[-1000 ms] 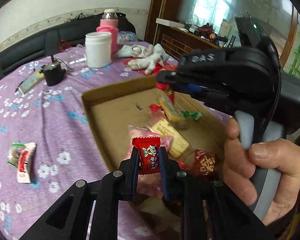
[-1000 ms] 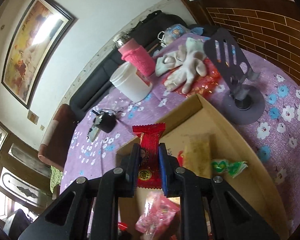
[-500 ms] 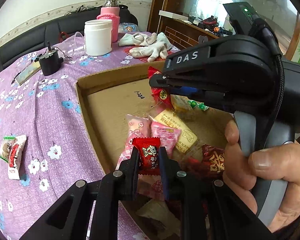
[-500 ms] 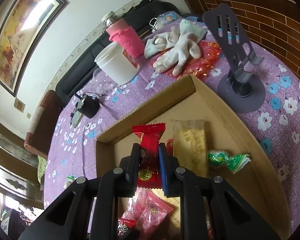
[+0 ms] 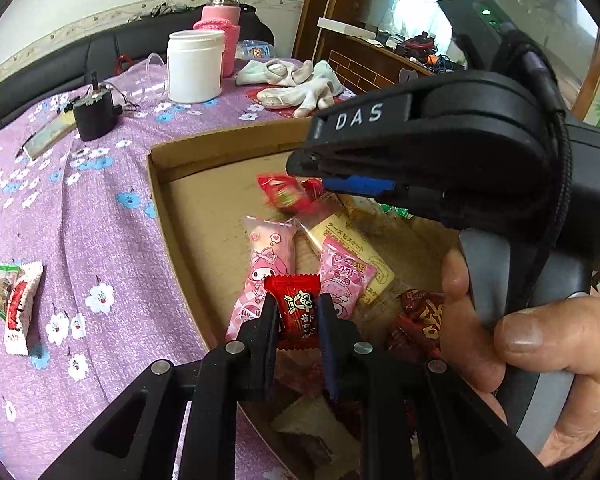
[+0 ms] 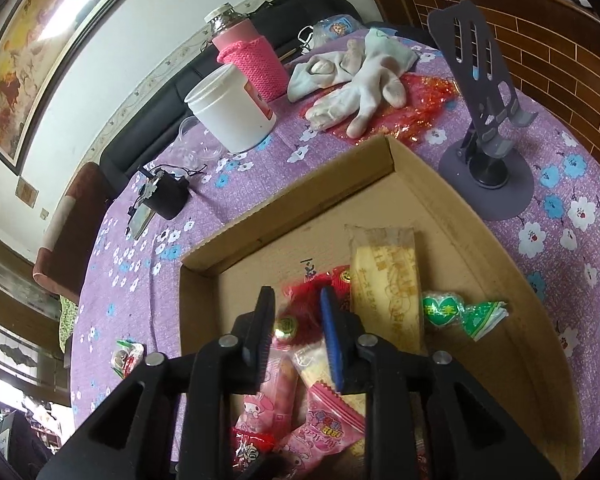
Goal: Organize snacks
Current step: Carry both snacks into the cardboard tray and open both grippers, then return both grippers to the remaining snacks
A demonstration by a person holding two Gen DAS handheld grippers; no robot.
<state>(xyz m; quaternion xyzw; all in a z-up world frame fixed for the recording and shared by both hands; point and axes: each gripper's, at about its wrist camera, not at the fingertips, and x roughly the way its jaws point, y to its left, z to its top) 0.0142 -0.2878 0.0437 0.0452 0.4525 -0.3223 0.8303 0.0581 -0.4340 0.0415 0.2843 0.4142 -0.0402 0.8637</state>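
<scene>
A shallow cardboard box (image 5: 168,200) (image 6: 452,200) on the purple flowered tablecloth holds several wrapped snacks: pink packets (image 5: 266,256), a yellow biscuit pack (image 6: 384,280), a green candy (image 6: 460,314). My left gripper (image 5: 298,312) is shut on a small red candy (image 5: 296,310) above the box's near part. My right gripper (image 6: 296,312) is open over the box; a red snack packet (image 6: 308,308) (image 5: 284,196), blurred, is dropping free between and below its fingers.
A snack packet (image 5: 16,304) lies on the cloth left of the box. A white jar (image 5: 194,66), pink flask (image 6: 248,60), white gloves (image 6: 352,80), a black device (image 5: 96,110) and a grey phone stand (image 6: 484,120) stand beyond the box.
My right gripper has opened and let go of the red packet, which is falling into the box. Both grippers came lower over the box; the left still holds its red candy.
</scene>
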